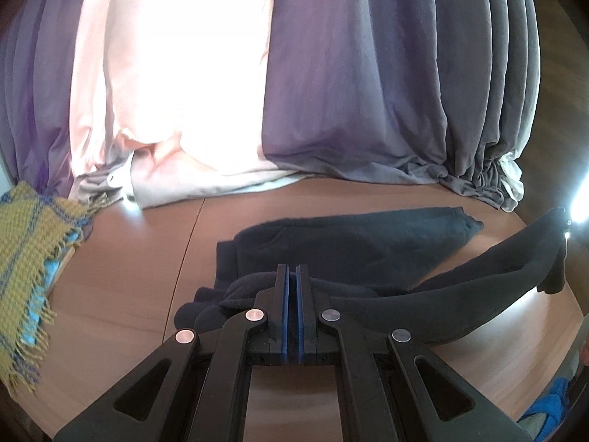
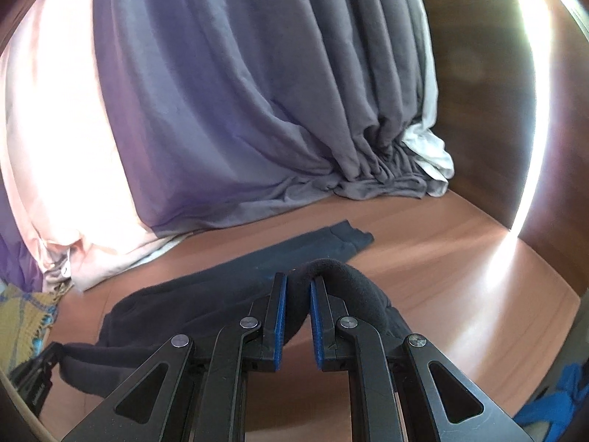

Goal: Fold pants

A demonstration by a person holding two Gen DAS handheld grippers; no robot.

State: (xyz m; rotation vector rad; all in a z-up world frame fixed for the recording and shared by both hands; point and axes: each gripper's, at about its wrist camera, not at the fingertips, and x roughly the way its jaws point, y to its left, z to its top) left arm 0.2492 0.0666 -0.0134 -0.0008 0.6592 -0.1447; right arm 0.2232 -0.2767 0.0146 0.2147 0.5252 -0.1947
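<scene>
Both grippers are clenched on the dark pants [image 1: 349,243]: the left gripper [image 1: 292,276] pinches one end of a leg, the right gripper [image 2: 298,287] a thick fold. It looks like one leg lifted to fold over the other lying on the wooden table [image 1: 140,276]. Next, carry it across evenly. Curtains [image 1: 349,92] crowd the far edge; a yellow blanket [image 1: 29,243] lies left.

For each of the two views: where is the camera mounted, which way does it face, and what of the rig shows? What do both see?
Left wrist: sits behind the left claw, looking forward and down across the wooden table to the curtains; its claw is shut on the dark pants.
Right wrist: sits behind the right claw, facing the same curtains and table; its claw is shut on a pants fold.
Shared: pants, table, curtains, yellow blanket.
</scene>
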